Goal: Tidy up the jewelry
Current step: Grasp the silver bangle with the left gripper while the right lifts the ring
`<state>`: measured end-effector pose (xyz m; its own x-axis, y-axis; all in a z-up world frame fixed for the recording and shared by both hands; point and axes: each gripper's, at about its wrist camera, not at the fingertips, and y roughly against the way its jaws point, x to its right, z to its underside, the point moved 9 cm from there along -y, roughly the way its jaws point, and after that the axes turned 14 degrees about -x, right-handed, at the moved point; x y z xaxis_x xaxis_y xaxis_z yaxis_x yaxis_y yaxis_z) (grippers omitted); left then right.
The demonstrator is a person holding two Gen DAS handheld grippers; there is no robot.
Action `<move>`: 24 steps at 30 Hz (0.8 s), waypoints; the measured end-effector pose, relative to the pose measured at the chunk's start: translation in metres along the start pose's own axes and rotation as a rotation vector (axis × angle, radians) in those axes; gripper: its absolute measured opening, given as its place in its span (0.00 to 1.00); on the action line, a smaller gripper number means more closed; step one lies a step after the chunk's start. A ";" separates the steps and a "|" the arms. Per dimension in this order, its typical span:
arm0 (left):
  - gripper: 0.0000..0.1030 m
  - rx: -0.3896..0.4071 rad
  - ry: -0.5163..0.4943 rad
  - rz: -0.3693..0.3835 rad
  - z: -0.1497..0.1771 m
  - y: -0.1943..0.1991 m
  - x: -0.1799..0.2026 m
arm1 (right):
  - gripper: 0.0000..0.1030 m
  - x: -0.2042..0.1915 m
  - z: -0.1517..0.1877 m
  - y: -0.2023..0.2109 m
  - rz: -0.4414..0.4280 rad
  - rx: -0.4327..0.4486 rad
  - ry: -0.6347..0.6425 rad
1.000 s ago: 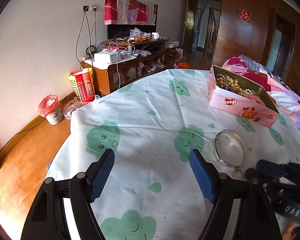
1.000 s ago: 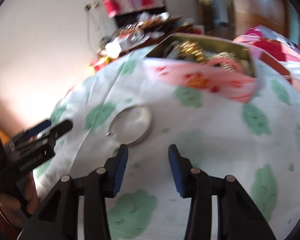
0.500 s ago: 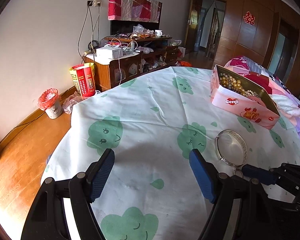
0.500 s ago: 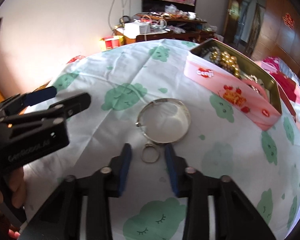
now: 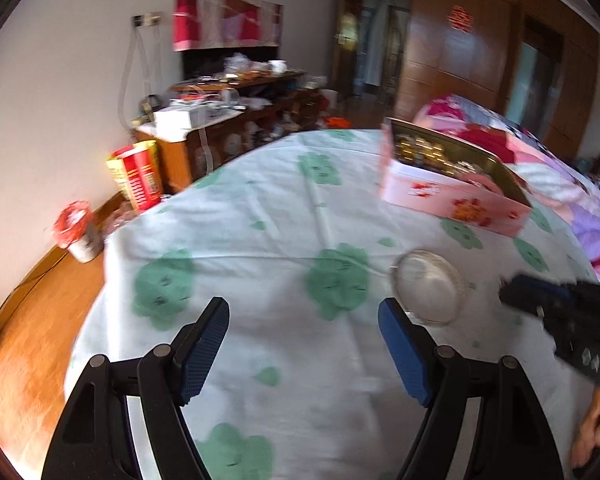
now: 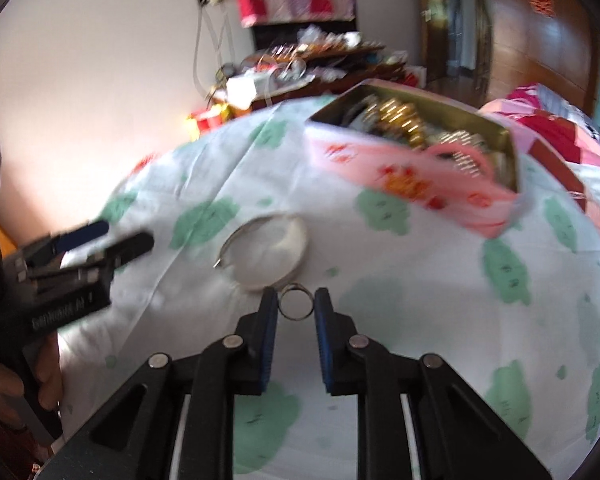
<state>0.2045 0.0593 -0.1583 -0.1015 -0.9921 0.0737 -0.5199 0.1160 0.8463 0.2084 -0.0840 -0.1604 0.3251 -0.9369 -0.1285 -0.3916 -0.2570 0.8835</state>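
Closing around one small ring (image 6: pixel 296 306), the right hand-held gripper (image 6: pixel 296 307) has it between its jaws. One silver bangle (image 6: pixel 265 255) lies just ahead, one pink tin (image 6: pixel 404 178) beyond. The left hand-held gripper (image 5: pixel 303 340) gapes wide, empty.

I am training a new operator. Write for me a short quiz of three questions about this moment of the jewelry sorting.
1. Where does the large silver bangle lie: in the open pink tin box or on the white tablecloth with green clouds?
2. What is between the fingers of the right gripper? A. the bangle B. a small silver ring C. a gold bead necklace
3. True or false: the left gripper holds a piece of jewelry.
Key: 1. On the tablecloth, outside the tin. 2. B; the fingers have just been closing on it. 3. False; its fingers stand apart, empty.
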 end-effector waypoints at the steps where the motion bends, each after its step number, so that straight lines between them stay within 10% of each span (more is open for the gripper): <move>1: 0.75 -0.022 -0.035 0.043 -0.003 -0.002 0.013 | 0.21 0.008 -0.004 0.005 0.017 0.026 -0.023; 5: 0.75 -0.077 -0.099 0.150 -0.015 -0.013 0.049 | 0.21 0.036 -0.015 0.021 0.123 0.114 -0.103; 12: 0.75 -0.198 -0.162 0.105 -0.017 -0.050 0.084 | 0.21 0.060 -0.014 0.029 0.132 0.170 -0.211; 24: 0.62 -0.161 -0.166 0.097 -0.016 -0.041 0.080 | 0.21 0.064 -0.012 0.032 0.094 0.183 -0.216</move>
<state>0.2312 -0.0253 -0.1783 -0.2890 -0.9538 0.0818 -0.3605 0.1876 0.9137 0.2271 -0.1489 -0.1351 0.0967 -0.9823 -0.1605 -0.5661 -0.1869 0.8029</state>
